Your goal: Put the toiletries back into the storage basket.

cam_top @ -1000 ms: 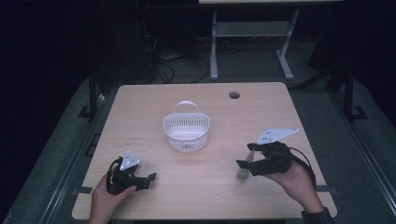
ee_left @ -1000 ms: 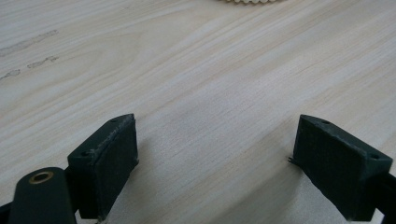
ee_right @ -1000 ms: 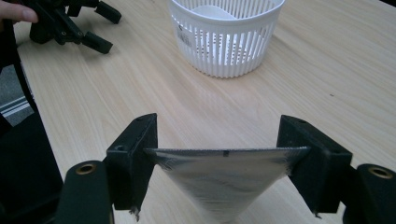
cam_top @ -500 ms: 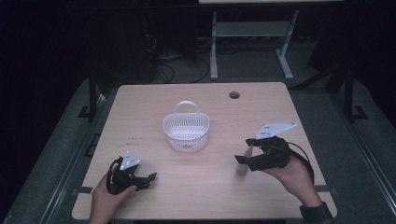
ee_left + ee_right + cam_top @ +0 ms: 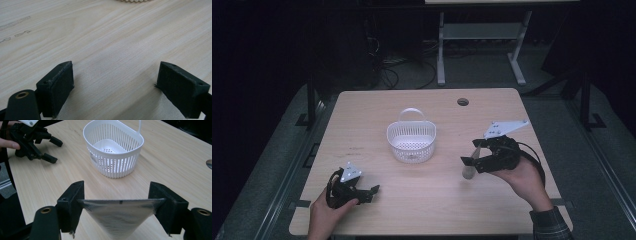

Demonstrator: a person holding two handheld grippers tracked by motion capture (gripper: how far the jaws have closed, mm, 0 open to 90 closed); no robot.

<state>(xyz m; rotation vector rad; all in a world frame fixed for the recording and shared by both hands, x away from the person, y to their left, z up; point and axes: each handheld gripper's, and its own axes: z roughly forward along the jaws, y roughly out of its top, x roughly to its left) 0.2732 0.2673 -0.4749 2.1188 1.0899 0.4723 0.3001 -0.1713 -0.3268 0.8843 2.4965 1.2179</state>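
A white plastic basket (image 5: 411,140) (image 5: 113,152) with a thin handle stands empty at the table's middle. My right gripper (image 5: 472,152) (image 5: 117,205) is right of it, lifted off the table and shut on a silvery foil pouch (image 5: 468,170) (image 5: 120,216). The pouch's top edge stretches between the two jaws and its body hangs down. My left gripper (image 5: 372,192) (image 5: 115,85) rests low at the front left, open, with bare wood between its pads. The right gripper view also has the left gripper (image 5: 53,151) at its upper left.
The light wooden table (image 5: 362,110) has a round cable hole (image 5: 463,102) near its far right. Faint marks (image 5: 354,148) lie left of the basket. Dark floor, cables and a white stand frame (image 5: 442,45) are beyond the far edge.
My right gripper has risen and moved a little toward the basket with the pouch in it. The left gripper has stayed put.
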